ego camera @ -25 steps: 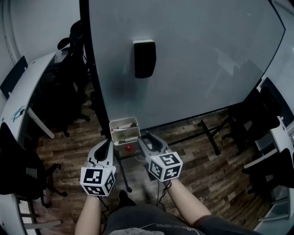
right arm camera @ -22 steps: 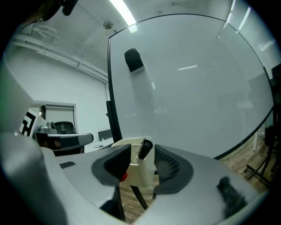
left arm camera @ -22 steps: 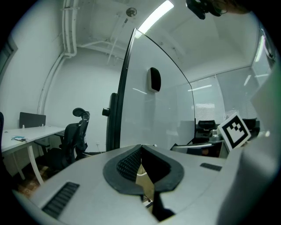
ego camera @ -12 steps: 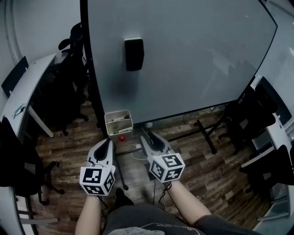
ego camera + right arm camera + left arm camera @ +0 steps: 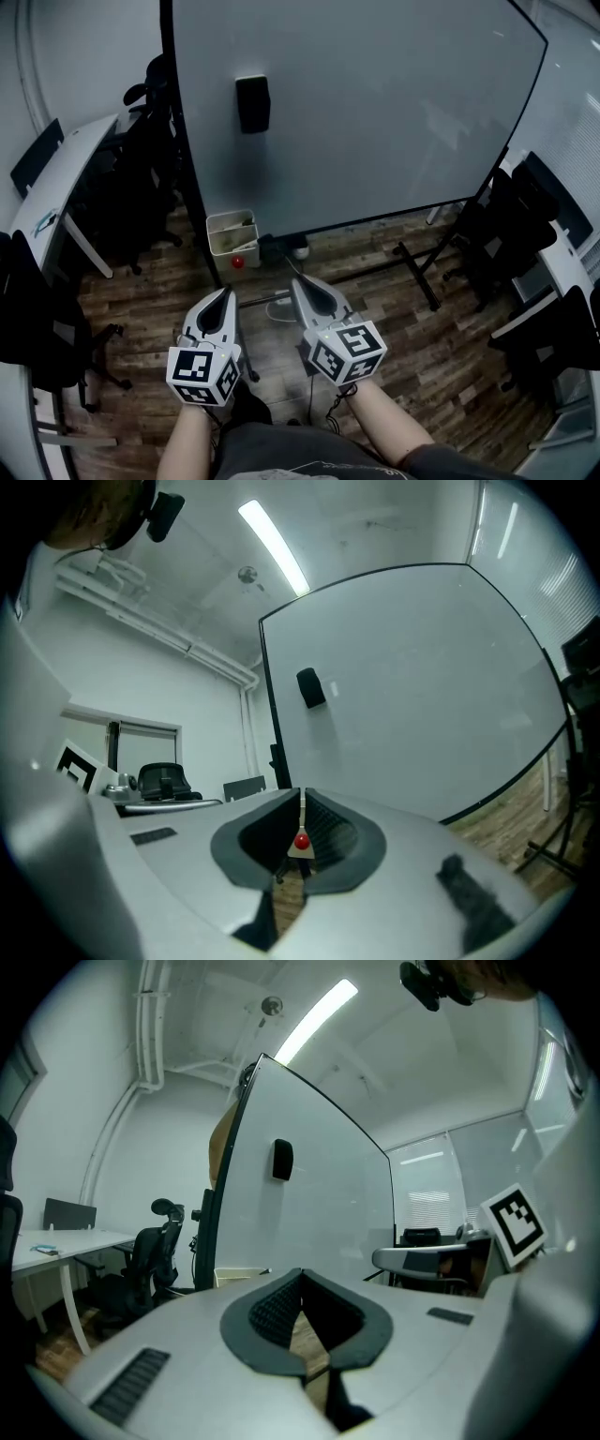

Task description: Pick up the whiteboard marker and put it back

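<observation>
A white basket [image 5: 231,232] hangs at the foot of the whiteboard [image 5: 375,112], with a red knob [image 5: 238,262] just below it. What lies in the basket is too small to make out, and I see no marker elsewhere. My left gripper [image 5: 223,292] is held level, well short of the basket, its jaw tips together and nothing between them. My right gripper [image 5: 302,283] is beside it, its jaws closing to a thin slit with nothing held. Far off through that slit in the right gripper view shows the red knob [image 5: 301,840].
A black eraser [image 5: 252,103] sticks to the whiteboard. The board's stand legs [image 5: 412,267] spread over the wooden floor. Office chairs [image 5: 141,141] and a white desk [image 5: 66,178] stand at the left, with more chairs [image 5: 525,225] at the right.
Both grippers have drawn back from the basket, which now lies farther off and smaller. The whole view has shifted back from the whiteboard.
</observation>
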`<state>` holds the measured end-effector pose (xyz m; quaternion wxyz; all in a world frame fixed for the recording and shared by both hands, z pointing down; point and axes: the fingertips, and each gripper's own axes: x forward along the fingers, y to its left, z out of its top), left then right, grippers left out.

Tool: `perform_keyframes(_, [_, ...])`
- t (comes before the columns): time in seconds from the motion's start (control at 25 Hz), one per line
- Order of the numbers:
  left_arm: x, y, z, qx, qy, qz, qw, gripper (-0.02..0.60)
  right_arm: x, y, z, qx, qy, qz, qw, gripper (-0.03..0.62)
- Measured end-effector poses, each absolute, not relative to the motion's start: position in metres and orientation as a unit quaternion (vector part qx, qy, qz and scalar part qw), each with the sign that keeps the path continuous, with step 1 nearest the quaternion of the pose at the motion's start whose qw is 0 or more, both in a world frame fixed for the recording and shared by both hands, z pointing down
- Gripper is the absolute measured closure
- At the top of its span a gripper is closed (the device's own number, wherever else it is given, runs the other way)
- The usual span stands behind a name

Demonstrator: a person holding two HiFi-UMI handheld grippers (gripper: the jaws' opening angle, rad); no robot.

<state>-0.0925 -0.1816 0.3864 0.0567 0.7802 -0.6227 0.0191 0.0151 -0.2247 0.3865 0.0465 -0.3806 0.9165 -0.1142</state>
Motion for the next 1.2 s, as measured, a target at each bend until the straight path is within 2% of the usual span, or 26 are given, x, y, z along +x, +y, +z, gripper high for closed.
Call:
perform_keyframes(0.36, [-0.067,-0.152,0.389,0.786,-0.615,0.02,0.059,0.568,0.028,-0.191,0.393,-0.375,0.921,-0.106,0.02,0.568])
perform_keyframes(1.2, [-0.079,-0.076,0.386,0.793,-0.605,0.015,0.065,0.568,0.006,-0.104,0.396,-0.369,0.924,-0.099,-0.014,0.572])
